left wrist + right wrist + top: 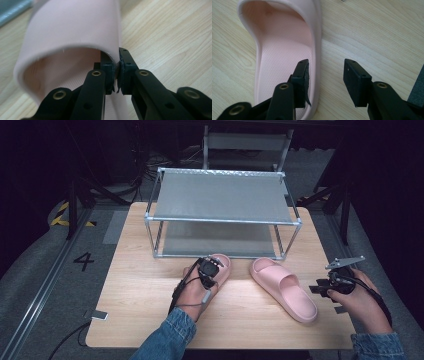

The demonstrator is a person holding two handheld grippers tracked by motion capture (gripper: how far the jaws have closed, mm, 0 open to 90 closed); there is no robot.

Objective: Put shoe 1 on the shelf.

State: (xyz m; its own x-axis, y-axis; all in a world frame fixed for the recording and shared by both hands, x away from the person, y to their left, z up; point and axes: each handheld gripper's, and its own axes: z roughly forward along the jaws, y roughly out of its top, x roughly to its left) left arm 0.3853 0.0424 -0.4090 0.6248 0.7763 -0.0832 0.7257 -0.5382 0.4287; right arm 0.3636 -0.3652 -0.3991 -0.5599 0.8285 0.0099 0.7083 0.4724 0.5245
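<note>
Two pink slippers lie on the wooden table (140,300). My left gripper (210,269) is over the left slipper (226,270). In the left gripper view its pads (117,60) are shut on the edge of that slipper's strap (70,27). The right slipper (285,290) lies toe towards the rack. My right gripper (320,287) is held just right of it, apart from it. In the right gripper view the right gripper (325,67) stands open, one jaw over the slipper's footbed (282,50), the other over bare wood.
A two-shelf metal rack (222,220) stands at the back of the table, both shelves bare. A small silver device (100,315) with a cable lies at the table's front left corner. Dark stands and cables surround the table on the floor.
</note>
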